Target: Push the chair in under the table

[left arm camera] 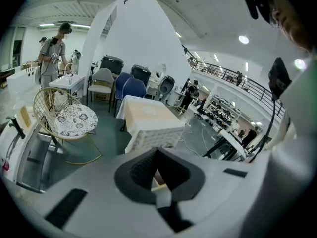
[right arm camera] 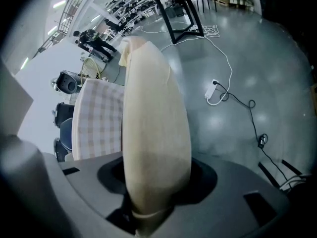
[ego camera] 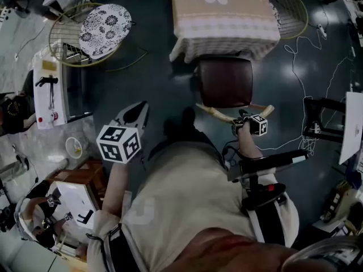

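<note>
Chair with a glossy dark brown padded seat, square with rounded corners, stands in the head view with its front edge tucked just under the table, which is draped in a beige cloth printed with a pale flower. Its backrest, a thin curved rail of light wood, sits between the jaws of the right gripper, which clamp it near its right end. The left gripper hangs off to the left of the chair, touching nothing, its pointed jaws pressed together. Well beyond its jaws to the left is a round wire chair with a black-and-white floral cushion.

In the left gripper view the left gripper has its dark ribbed pads meeting, with nothing held. Straight ahead of the jaws is the cloth-covered table; ahead and to their left, the wire chair with its patterned cushion.

In the right gripper view the right gripper is closed on the backrest, a smooth, matte, rounded bar of pale wood that fills the gap between the dark pads and runs away from them. Left of the jaws hangs the checked, woven edge of the tablecloth; right of them a cable trails over the shiny grey floor
</note>
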A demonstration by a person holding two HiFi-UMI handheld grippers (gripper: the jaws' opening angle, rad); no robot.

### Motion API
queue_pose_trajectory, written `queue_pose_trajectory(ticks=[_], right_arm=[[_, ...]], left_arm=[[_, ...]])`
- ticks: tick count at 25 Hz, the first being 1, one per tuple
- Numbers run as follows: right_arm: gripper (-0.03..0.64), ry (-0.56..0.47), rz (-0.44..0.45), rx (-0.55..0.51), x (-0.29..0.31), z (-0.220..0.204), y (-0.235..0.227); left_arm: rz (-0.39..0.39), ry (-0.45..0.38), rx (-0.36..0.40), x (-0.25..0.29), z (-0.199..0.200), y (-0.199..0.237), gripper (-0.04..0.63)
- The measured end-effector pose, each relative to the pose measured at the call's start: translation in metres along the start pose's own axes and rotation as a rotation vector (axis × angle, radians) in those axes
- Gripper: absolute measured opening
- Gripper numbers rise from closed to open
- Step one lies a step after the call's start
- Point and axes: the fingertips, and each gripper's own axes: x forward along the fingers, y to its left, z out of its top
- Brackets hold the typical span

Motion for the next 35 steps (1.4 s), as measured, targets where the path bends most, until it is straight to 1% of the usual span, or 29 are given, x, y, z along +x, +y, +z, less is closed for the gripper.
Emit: queue_pose_trajectory(ticks=[5, 9, 14, 20, 29, 35], right_arm=[[0.192, 0.002, 0.019, -0.008, 0.008, 0.001, 0.022], [0.189, -0.004, -0.001, -0.001, 0.006, 0.003, 0.019], [0.189, 0.000, 0.003, 0.002, 0.008, 0.000, 0.020], [0.192, 0.014, 0.016, -0.005, 0.016, -0.005, 0.033], [0.195, 0.031, 0.022, -0.026, 0.025, -0.003, 0.055], [0.193, 0.034, 0.010, -0.028, 0.027, -0.003, 0.055]], left_arm=[[0.002, -0.004, 0.004, 0.005, 0.008, -0.003, 0.006], [0.013, -0.007, -0.007, 0.002, 0.008, 0.001, 0.006], [0.015, -0.002, -0.014, 0.003, 0.005, 0.004, 0.006], [0.001, 0.008, -0.001, 0.008, 0.005, 0.000, 0.006], [0.018, 0.010, -0.009, 0.011, 0.014, 0.003, 0.006], [0.015, 0.014, -0.009, 0.014, 0.014, 0.001, 0.006]])
